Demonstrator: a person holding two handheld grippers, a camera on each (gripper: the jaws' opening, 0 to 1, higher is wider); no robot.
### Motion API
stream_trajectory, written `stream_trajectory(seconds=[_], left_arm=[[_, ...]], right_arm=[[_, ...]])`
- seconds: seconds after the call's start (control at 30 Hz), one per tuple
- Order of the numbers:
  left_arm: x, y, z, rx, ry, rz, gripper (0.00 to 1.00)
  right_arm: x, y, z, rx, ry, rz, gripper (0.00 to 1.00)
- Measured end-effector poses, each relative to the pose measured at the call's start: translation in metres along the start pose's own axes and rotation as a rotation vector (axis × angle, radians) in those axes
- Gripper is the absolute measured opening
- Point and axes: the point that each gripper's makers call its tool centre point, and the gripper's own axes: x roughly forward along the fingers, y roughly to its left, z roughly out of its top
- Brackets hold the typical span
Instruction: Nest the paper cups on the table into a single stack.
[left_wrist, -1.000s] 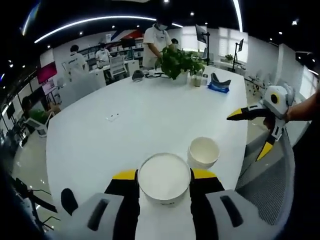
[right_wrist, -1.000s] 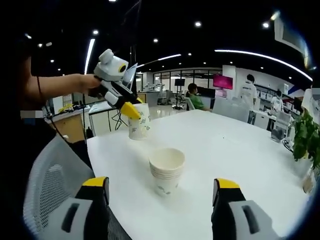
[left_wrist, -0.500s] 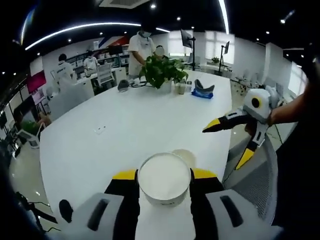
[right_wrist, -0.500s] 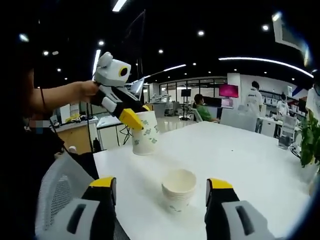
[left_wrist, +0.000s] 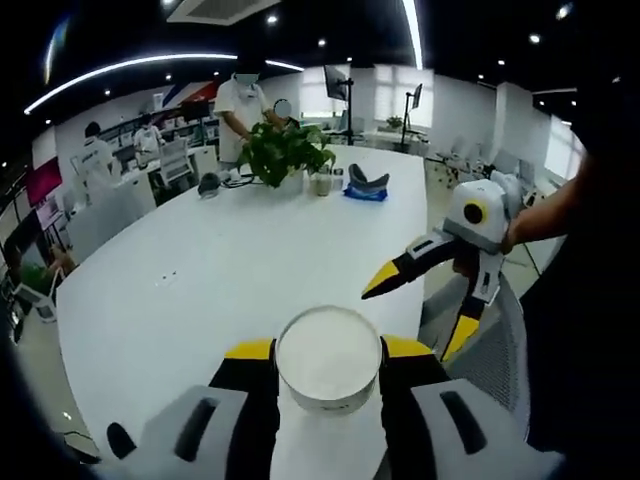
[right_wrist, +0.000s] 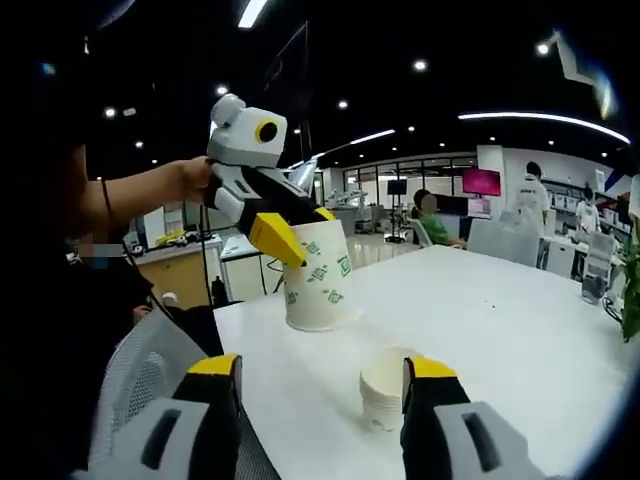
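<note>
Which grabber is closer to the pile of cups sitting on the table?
The right gripper. Its open fingers sit either side of the stack of cups, one almost touching it. The left gripper is up above, off to the side, holding a single cup.

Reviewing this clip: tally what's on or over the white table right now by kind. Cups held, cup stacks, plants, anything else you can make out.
Single paper cup held in the left tool: 1
Stack of nested cups standing on the table: 1 (cup number in it unclear)
Potted plant: 1
Blue-and-black item near the plant: 1
Total: 4
</note>
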Motion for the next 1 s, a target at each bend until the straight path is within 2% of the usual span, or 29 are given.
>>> stream_trajectory(seconds=[0.17,0.37,0.53,0.6,0.7,0.83,1.0], left_arm=[[0.004,-0.010,0.012,0.021,-0.061,-0.050,0.37],[0.010,-0.017,0.017,0.029,-0.080,-0.085,0.37],[0.018,-0.026,0.019,0.004,-0.090,-0.116,0.37],[0.020,-0.030,0.019,0.003,-0.089,-0.125,0.37],[0.020,-0.032,0.019,-0.013,-0.100,-0.142,0.37],[0.021,-0.035,0.016,-0.034,-0.106,-0.161,0.37],[0.024,-0.036,0.006,-0.027,-0.086,-0.163,0.37]], right_arm=[[0.000,0.011,0.001,0.024,-0.012,0.055,0.61],[-0.002,0.015,0.011,0.064,-0.054,0.080,0.61],[-0.006,0.012,0.013,0.127,-0.073,0.076,0.55],[-0.009,0.010,0.012,0.140,-0.087,0.070,0.53],[-0.016,0.008,0.017,0.220,-0.134,0.072,0.50],[-0.023,0.001,0.018,0.238,-0.149,0.050,0.44],[-0.028,-0.005,0.021,0.274,-0.177,0.035,0.42]])
